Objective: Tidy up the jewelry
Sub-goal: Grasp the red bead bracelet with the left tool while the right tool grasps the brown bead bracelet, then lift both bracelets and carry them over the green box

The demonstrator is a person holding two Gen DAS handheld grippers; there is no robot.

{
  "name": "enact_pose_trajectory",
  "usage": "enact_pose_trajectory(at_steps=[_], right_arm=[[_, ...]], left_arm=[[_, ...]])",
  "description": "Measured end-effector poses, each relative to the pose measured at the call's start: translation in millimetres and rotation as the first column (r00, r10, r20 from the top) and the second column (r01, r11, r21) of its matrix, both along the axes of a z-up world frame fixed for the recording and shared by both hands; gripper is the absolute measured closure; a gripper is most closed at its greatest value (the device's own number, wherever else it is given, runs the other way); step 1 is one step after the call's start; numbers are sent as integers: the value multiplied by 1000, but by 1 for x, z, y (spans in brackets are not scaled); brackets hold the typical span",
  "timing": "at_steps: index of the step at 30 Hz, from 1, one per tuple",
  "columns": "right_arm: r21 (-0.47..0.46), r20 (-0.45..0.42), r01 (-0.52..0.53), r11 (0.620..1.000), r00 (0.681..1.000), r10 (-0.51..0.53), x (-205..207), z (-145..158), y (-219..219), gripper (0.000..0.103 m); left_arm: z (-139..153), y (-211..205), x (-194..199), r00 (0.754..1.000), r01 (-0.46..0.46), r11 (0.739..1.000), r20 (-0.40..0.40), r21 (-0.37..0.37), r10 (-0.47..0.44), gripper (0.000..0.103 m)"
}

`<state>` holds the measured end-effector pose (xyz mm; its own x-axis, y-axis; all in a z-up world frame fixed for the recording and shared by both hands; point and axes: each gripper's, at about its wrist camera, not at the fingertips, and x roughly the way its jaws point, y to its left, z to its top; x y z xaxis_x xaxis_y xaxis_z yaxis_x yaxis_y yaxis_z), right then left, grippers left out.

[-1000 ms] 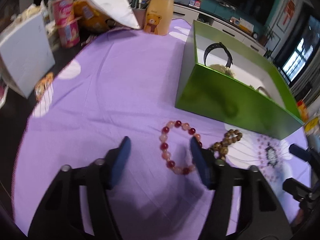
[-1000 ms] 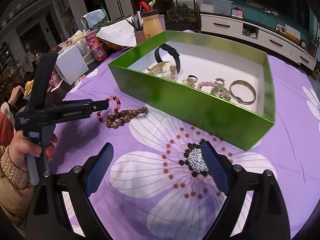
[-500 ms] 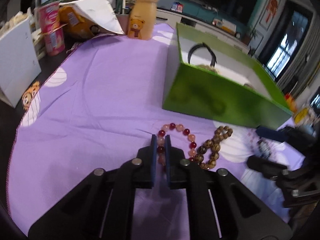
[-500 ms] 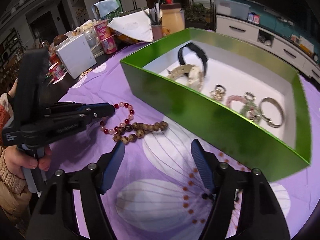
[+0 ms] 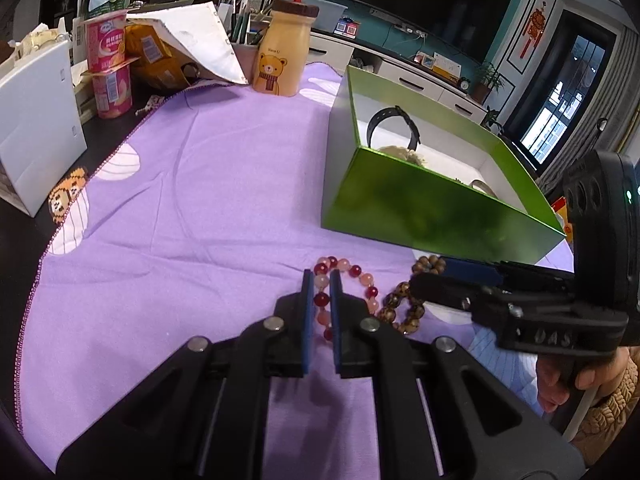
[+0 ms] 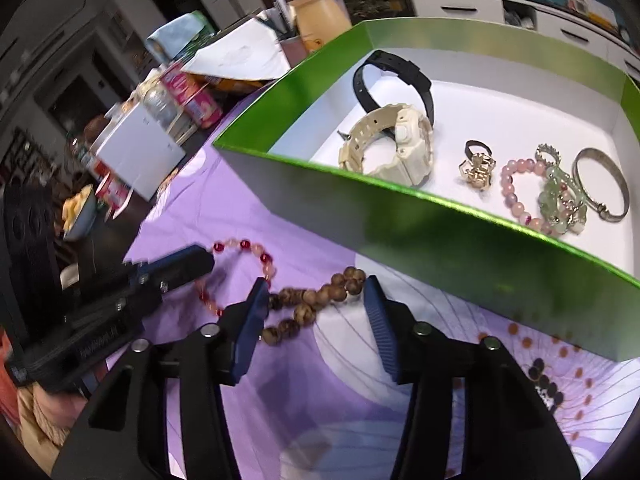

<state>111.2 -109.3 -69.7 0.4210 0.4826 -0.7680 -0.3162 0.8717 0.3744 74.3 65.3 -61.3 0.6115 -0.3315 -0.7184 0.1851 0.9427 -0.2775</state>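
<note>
Gripping now: left gripper, jaws pinched on the red-pink bead bracelet; beads show in the narrow slit btwn the blue pads.
Red-pink bracelet place: flat on the purple cloth, in front of the green box, near its front-left corner; not inside.
Right gripper: jaws closing, spread either side of the brown wooden bead bracelet; beads lie btwn the pads. Left pad seems to touch a bead, right pad just off the strand; no firm pinch seen.
Brown bracelet place: on the cloth, just in front of the box's front wall, touching/overlapping the red-pink one at its box-far end.
Box contents (right wrist view): black strap watch upright at the back-left; cream watch leaning in front of it; gold ring; pink bead bracelet; pale green bracelet tangled w/ it; silver bangle nearest the box's right wall.
Beyond box, left-back: bear bottle, yogurt cups, white carton.
Person: hand on the right gripper's handle, knit sleeve at the wrist.
</note>
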Motion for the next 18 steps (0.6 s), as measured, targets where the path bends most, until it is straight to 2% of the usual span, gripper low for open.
enact_pose_trajectory(at_steps=[1, 3, 6, 18], right_arm=[[-3, 2, 11, 1000, 1000, -11, 1, -1, 0, 63], [-7, 5, 27, 1000, 1000, -27, 3, -2, 1, 79], [-2, 3, 39, 999, 999, -39, 4, -3, -1, 94], [30, 117, 4, 1000, 993, -7, -32, 40, -21, 96]], left_arm=[[-1, 0, 0, 1000, 0, 1000, -1, -2, 0, 96], [-1, 1, 0, 1000, 3, 1000, -2, -4, -3, 96], [1, 0, -1, 1000, 9, 1000, 3, -8, -9, 96], [25, -10, -15, 998, 46, 998, 50, -52, -44, 96]])
